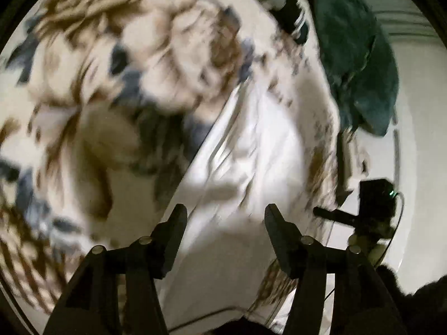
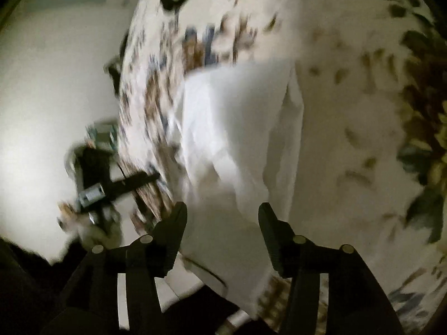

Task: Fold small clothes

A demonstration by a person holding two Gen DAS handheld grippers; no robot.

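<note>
The white garment (image 1: 245, 145) lies flat on the floral bedspread (image 1: 92, 89), just ahead of and below both grippers, apparently already folded lengthwise; further folds probably remain. The left gripper (image 1: 225, 217) and right gripper (image 2: 222, 216) both tilt downward over it, jaws parted about halfway, with nothing between them.

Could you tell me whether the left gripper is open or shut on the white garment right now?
Open. The left gripper shows a wide gap between its fingers, with nothing pinched; the white garment lies below on the patterned bedspread.
</note>
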